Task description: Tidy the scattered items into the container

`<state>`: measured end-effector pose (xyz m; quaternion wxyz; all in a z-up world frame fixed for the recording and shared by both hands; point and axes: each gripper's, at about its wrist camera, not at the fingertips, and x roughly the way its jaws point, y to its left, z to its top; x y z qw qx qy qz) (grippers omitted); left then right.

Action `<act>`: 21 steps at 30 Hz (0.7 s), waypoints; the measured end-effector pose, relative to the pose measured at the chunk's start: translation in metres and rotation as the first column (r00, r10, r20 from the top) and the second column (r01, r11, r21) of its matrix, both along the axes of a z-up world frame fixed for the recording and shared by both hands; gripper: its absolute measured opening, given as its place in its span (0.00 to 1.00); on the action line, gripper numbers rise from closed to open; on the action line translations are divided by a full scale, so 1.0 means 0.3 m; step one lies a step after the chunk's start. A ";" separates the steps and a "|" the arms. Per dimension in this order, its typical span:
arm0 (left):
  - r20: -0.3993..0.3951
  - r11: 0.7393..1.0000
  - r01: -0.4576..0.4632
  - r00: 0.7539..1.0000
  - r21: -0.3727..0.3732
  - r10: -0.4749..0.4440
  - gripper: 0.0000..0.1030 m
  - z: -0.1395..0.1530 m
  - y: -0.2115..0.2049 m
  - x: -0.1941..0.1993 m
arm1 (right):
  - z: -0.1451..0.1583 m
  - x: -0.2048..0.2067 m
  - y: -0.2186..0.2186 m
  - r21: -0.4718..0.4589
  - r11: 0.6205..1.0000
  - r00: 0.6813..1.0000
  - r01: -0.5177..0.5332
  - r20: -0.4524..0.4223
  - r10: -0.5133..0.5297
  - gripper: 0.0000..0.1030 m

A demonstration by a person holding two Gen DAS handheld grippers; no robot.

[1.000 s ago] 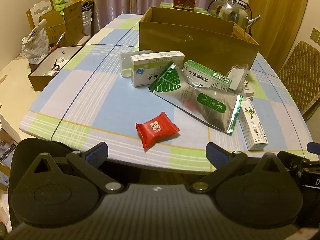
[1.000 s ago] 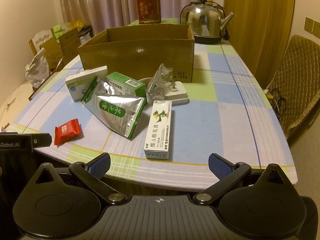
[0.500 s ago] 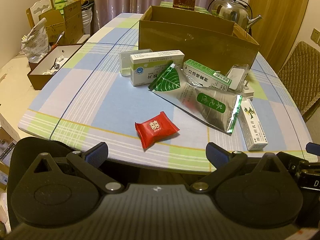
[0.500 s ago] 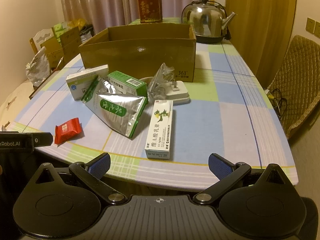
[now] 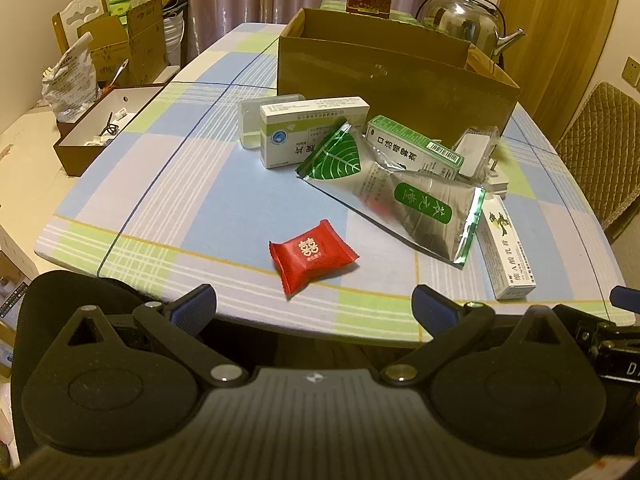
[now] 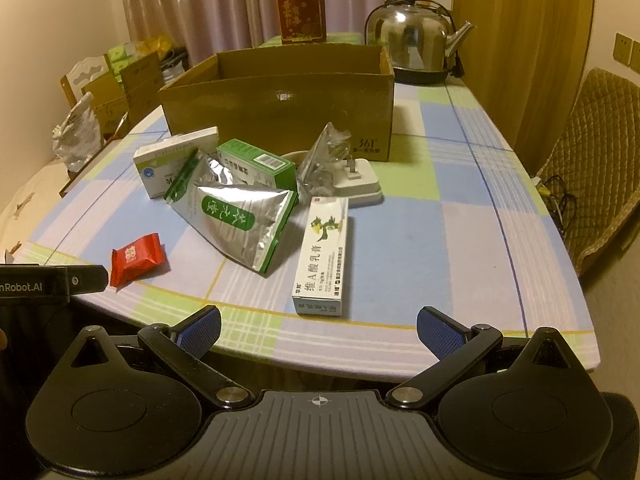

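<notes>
Both grippers hover off the near edge of the table [image 6: 460, 240], jaws spread wide, nothing between them. Left gripper [image 5: 314, 306] faces the red sachet [image 5: 312, 255]; right gripper [image 6: 318, 326] faces the white tube box [image 6: 322, 258].

Nothing appears to be in the carton [image 6: 280, 98] yet, though its floor is hidden behind the front wall, so that is not certain. It stands open-topped at mid-table, beyond the clutter.

Clutter, near to far:
- Red sachet alone near the left front edge, well apart from the rest.
- Tube box lying lengthwise, its far end close to the foil pouch [image 6: 240, 220].
- Foil pouch lying against the green box [image 6: 256, 162] and the white carton-pack [image 5: 308, 130].
- Charger [image 6: 356, 184] with a crumpled clear wrapper [image 6: 324, 156] against it, just in front of the carton.
- A small clear case [image 5: 250, 122] shows only in the left view, behind the white pack.

Judged step: first picks, one per side. The sachet is flat and soft; the left jaws likely need to come down steeply and pinch across its puffed middle, not the crimped ends. The tube box is rigid; grip across its narrow width near the middle so it does not swing. Take these loose outliers before the overlapped pile. Lift clear of the carton's front wall before letting go.

Kettle [image 6: 412, 38] stands at the far right behind the carton; keep the right approach short of it.
</notes>
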<state>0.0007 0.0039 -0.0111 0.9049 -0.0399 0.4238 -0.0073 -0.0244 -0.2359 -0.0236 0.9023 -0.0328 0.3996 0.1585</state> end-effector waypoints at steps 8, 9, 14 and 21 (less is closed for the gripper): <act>-0.004 1.000 0.001 1.000 -0.004 -0.001 0.99 -0.009 0.002 0.000 | -0.006 0.000 0.000 0.011 1.000 1.000 -0.005 -0.002 0.005 0.98; -0.004 1.000 0.001 1.000 -0.004 -0.001 0.99 -0.009 0.002 0.000 | -0.008 0.001 0.000 0.012 1.000 1.000 -0.006 -0.003 0.006 0.98; -0.005 1.000 0.000 1.000 -0.007 0.000 0.99 -0.012 0.005 0.000 | -0.009 0.000 0.001 0.013 1.000 1.000 -0.009 -0.003 0.009 0.98; 0.002 1.000 0.023 1.000 0.002 -0.023 0.99 -0.005 0.009 0.002 | -0.017 0.007 0.007 0.018 0.999 0.999 -0.037 -0.002 0.037 0.98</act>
